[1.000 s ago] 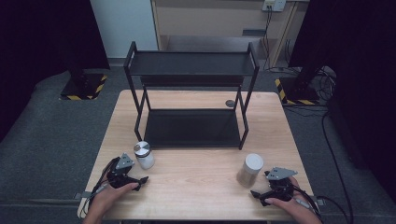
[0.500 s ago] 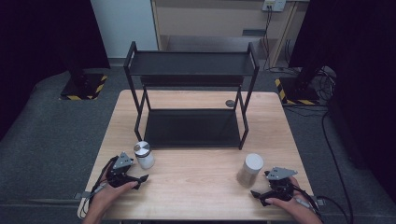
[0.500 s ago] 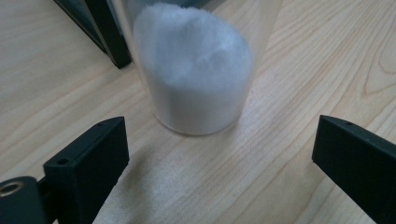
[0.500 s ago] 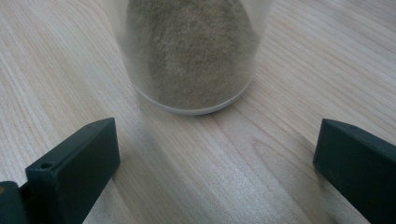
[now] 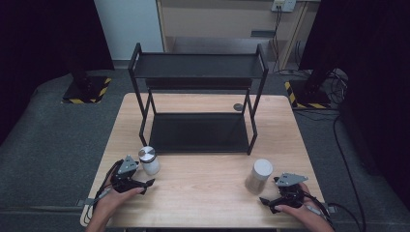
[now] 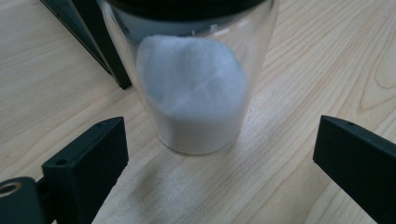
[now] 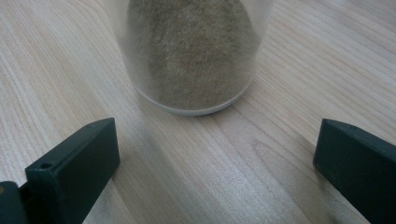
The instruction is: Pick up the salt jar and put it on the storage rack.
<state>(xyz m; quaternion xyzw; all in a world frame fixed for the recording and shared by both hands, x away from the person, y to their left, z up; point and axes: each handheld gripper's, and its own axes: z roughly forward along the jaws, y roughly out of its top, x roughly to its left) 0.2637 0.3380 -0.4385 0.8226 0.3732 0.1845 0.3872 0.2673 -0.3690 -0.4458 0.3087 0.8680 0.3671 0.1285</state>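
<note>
Left gripper (image 5: 149,182) jaws wide, just closing slightly, nothing between; white-powder jar (image 5: 148,160) upright just past them, near-left on the table (image 5: 203,179). Right gripper (image 5: 263,199) wide too, brown-powder jar (image 5: 260,175) just ahead, near-right. Black shelf (image 5: 198,67) stands farther back.

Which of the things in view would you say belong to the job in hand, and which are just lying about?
In the job: jar of white powder, jar of brown powder, left gripper, right gripper, both open.

Lying about: black shelf rack, small round disc on the table.
</note>
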